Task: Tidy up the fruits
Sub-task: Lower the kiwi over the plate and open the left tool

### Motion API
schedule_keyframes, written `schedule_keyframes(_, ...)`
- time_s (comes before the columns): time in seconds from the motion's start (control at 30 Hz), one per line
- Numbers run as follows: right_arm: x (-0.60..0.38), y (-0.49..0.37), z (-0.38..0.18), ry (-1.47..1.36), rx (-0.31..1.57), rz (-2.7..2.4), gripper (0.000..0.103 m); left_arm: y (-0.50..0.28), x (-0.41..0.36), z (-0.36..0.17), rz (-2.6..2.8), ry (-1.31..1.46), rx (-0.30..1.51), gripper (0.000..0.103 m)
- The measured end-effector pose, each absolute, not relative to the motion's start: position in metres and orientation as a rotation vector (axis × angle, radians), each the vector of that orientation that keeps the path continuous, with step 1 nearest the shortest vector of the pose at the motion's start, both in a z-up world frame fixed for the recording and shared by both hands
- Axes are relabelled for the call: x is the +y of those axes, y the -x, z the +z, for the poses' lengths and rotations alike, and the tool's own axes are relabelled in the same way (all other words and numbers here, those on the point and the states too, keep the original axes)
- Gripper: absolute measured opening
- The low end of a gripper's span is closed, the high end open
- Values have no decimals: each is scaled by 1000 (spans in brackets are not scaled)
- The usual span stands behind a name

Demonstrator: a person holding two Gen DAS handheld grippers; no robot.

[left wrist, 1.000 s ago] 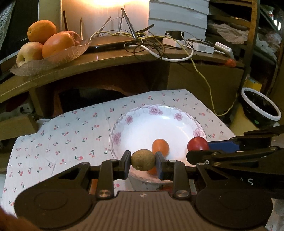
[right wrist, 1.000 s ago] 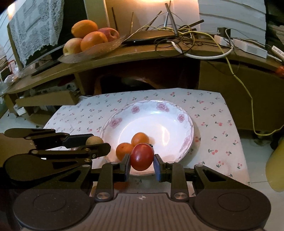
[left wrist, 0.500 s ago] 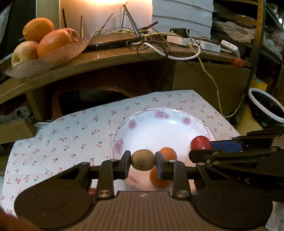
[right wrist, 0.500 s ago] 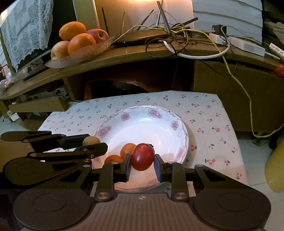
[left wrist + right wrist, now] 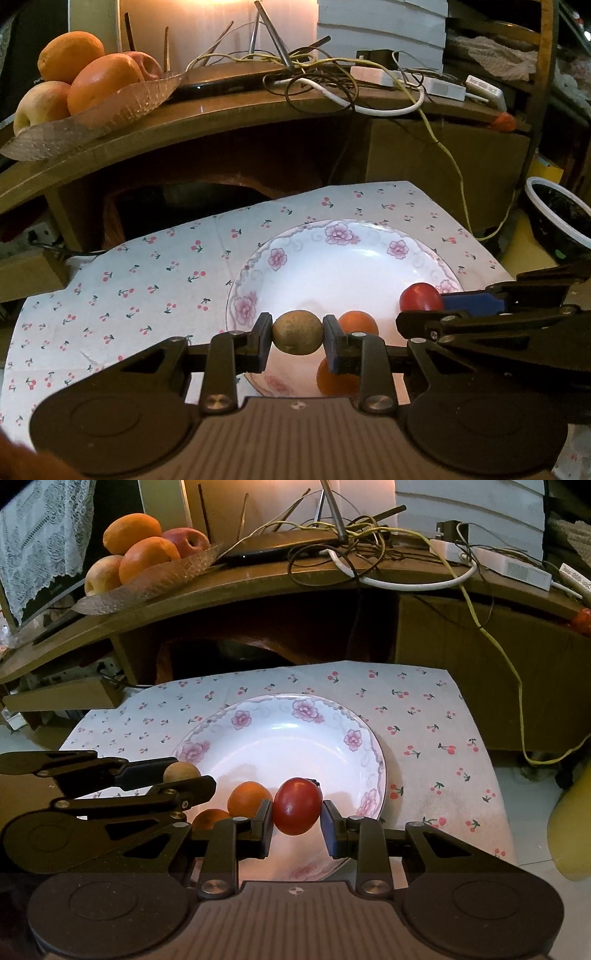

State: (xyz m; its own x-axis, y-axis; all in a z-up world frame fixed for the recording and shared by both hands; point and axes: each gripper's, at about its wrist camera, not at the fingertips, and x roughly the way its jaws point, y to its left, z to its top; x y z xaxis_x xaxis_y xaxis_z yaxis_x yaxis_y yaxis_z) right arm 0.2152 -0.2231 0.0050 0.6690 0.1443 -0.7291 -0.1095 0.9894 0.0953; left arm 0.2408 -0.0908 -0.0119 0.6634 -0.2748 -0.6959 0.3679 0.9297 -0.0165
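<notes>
Left gripper (image 5: 297,338) is pinching a small brown fruit (image 5: 297,332), right gripper (image 5: 297,821) is squeezing a red fruit (image 5: 297,805), both hanging over the near side of the flowered plate (image 5: 354,738) where two oranges (image 5: 248,798) are sitting

Left tongs (image 5: 297,333) and right tongs (image 5: 297,807) each clamp something

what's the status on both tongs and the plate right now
Left tongs shut on brown fruit. Right tongs shut on red fruit. Both over floral plate, two orange fruits already in it. Nothing blocking.
</notes>
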Motion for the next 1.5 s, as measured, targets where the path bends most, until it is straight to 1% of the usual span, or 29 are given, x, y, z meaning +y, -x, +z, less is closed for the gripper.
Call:
schedule_keyframes(0.57,-222,-221,-4,-22,845,133,32,-244,-94,-16,-366,-127,767,34)
schedule_keyframes(0.8,-224,-219,-2,-23,827,129,34,-245,-92,-14,-359,-121,764,36)
schedule_keyframes(0.9,-227,-219,0,-27,816,123,36,-244,-91,-11,-357,-116,757,39)
schedule_keyframes(1.03,-232,-217,4,-38,803,111,39,-245,-89,-6,-352,-103,747,40)
schedule_keyframes(1.5,-241,-211,17,-57,760,96,40,-237,-75,15,-335,-65,705,41)
